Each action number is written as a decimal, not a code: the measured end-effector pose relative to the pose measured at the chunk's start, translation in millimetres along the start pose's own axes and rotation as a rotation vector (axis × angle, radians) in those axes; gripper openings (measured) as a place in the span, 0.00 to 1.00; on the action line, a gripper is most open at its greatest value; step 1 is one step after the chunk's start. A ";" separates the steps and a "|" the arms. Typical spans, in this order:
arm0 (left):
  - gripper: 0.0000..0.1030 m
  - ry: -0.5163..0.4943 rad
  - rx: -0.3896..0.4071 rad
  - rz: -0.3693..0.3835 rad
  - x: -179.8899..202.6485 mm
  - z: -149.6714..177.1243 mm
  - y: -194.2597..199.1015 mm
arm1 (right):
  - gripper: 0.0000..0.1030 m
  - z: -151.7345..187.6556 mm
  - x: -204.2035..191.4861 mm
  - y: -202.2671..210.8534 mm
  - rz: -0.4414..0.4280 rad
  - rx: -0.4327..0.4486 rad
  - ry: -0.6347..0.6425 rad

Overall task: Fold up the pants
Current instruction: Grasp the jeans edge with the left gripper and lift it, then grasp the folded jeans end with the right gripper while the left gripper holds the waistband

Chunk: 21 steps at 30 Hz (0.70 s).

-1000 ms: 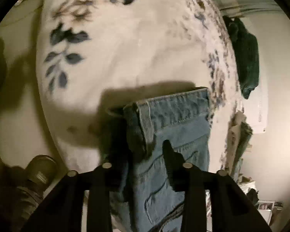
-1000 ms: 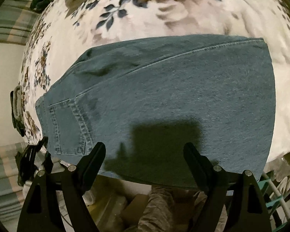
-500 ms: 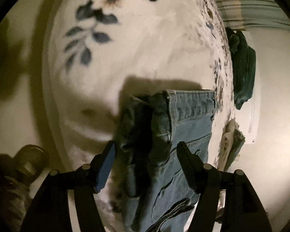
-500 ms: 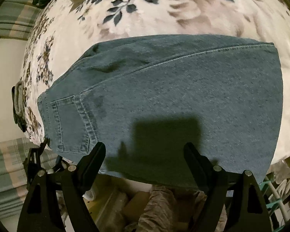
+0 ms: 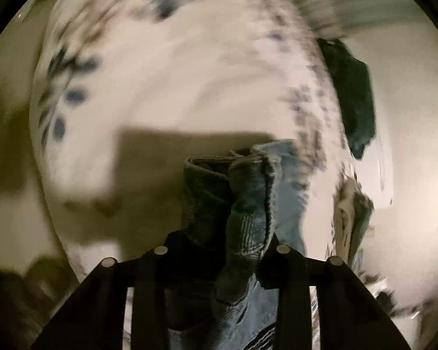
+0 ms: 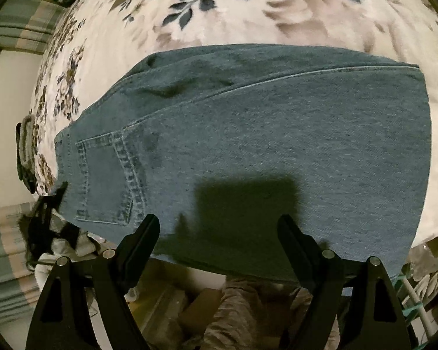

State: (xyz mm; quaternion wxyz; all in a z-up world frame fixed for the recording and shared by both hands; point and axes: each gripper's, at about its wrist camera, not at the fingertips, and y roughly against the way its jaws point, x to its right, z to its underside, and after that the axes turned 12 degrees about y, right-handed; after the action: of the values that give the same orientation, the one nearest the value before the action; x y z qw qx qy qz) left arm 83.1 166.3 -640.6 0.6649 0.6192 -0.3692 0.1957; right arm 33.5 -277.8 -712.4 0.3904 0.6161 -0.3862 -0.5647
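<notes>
Blue denim pants [image 6: 262, 145] lie flat on a floral bedspread [image 6: 248, 14], waist and back pocket at the left, legs running right. My right gripper [image 6: 219, 233] is open and empty, hovering over the near edge of the pants. In the left wrist view, which is motion-blurred, my left gripper [image 5: 222, 250] is shut on the bunched waistband of the pants [image 5: 248, 204] and holds it lifted above the bedspread [image 5: 175, 87]. The left gripper also shows in the right wrist view [image 6: 48, 204] at the waist end.
A dark green garment [image 5: 356, 102] lies at the bed's far edge, beside a wall. Folded cloth [image 5: 350, 218] sits at the bed's right side. Boxes and clutter [image 6: 189, 312] lie on the floor below the near bed edge. A striped curtain [image 6: 17, 20] hangs at the left.
My left gripper has closed on the waistband and lifted it, bunching the denim; the view swings and blurs. The right gripper stays open and has drifted slightly closer over the pants.
</notes>
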 end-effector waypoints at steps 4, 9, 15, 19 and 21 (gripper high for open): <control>0.26 -0.212 0.044 0.041 58.0 36.2 38.3 | 0.82 5.6 12.8 7.9 0.007 0.019 -0.021; 0.25 -0.488 0.001 0.118 131.9 116.2 85.6 | 0.82 16.0 42.8 23.7 0.005 0.050 -0.090; 0.24 -0.776 -0.168 0.133 171.0 248.7 83.4 | 0.82 39.6 97.4 59.3 0.017 0.115 -0.203; 0.24 -0.947 -0.283 0.054 161.7 333.5 45.6 | 0.82 58.4 137.0 77.6 0.047 0.134 -0.272; 0.24 -1.024 -0.333 -0.003 151.4 366.4 24.8 | 0.82 66.5 156.4 83.2 0.060 0.136 -0.301</control>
State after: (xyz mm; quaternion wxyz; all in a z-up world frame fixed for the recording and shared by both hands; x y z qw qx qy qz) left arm 72.7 -214.3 -527.1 0.4895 0.5222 -0.6711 -0.1935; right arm -25.7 -457.1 -701.5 0.3022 0.5376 -0.4961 -0.6112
